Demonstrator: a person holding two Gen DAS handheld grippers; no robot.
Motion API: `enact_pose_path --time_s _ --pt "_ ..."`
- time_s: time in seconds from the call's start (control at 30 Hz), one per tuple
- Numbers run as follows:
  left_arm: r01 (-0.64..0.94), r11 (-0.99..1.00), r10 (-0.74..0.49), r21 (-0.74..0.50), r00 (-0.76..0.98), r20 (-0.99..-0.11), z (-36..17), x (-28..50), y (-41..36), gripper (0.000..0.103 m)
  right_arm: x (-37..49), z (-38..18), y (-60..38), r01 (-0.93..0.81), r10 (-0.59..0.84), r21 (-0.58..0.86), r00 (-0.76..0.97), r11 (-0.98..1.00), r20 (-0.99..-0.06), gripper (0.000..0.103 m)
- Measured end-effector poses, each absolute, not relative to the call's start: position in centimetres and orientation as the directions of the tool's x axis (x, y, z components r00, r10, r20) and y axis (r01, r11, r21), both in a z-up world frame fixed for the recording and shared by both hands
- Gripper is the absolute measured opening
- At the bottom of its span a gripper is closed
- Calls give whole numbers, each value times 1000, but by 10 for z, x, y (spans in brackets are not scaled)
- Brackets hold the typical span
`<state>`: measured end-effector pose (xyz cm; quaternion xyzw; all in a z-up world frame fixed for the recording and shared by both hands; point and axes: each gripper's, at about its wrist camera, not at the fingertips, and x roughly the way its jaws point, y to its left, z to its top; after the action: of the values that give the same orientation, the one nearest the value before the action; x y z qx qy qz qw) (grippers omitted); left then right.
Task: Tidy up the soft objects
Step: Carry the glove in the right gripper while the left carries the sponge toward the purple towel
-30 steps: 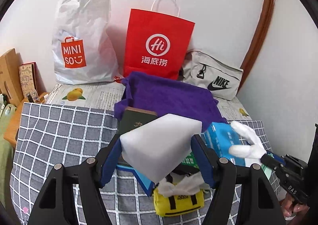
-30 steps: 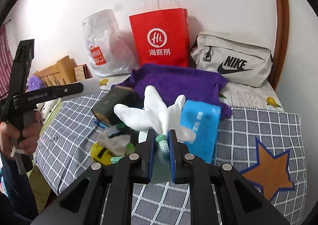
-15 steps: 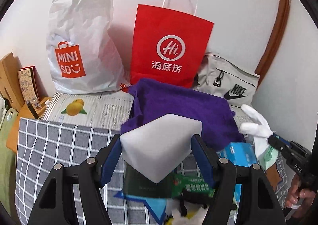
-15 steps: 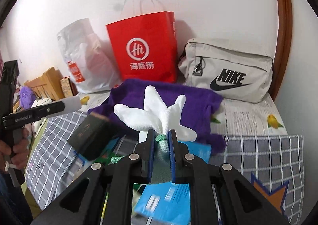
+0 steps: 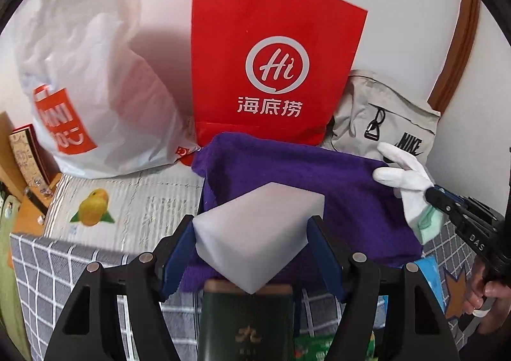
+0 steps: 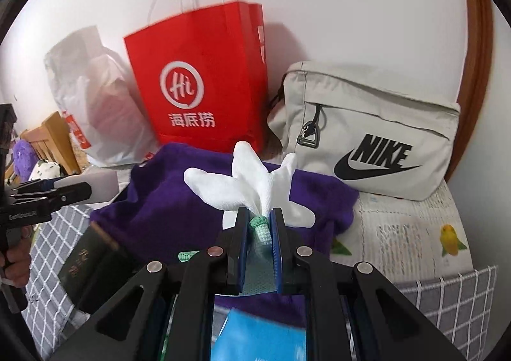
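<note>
Left gripper [image 5: 252, 246]: both blue pads pressed on a white foam block [image 5: 255, 236], held tilted above a dark green box [image 5: 247, 319] and the near edge of a purple towel [image 5: 297, 179]. Right gripper [image 6: 259, 223]: jaws clamped on the green cuff of a white glove [image 6: 249, 179], whose fingers fan upward over the same towel. Towel lies crumpled on a grey checked cloth [image 5: 48, 268], with a blue packet [image 6: 258, 338] under the right gripper. Behind it, 3 bags stand against the wall: a white plastic bag [image 5: 92, 80], a red paper bag [image 5: 268, 57] and a beige Nike pouch [image 6: 367, 131].
</note>
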<state>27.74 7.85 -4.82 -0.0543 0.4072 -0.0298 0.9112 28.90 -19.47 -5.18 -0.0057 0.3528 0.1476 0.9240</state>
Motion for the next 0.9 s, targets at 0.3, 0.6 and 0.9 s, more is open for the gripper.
enact_pose_path --time_s 0.3,0.6,0.9 --pt "-9 993 -88 -119 624 -776 -70 317 83 69 334 -99 -194 -258 220 67 626 964 -748 14" --pt "-23 996 -58 -89 595 -801 -83 355 77 69 341 -107 -207 -245 231 103 578 964 -783 45" --pt "-54 997 -7 -46 562 -827 -95 393 72 69 327 -94 -208 -263 269 133 592 955 -760 58"
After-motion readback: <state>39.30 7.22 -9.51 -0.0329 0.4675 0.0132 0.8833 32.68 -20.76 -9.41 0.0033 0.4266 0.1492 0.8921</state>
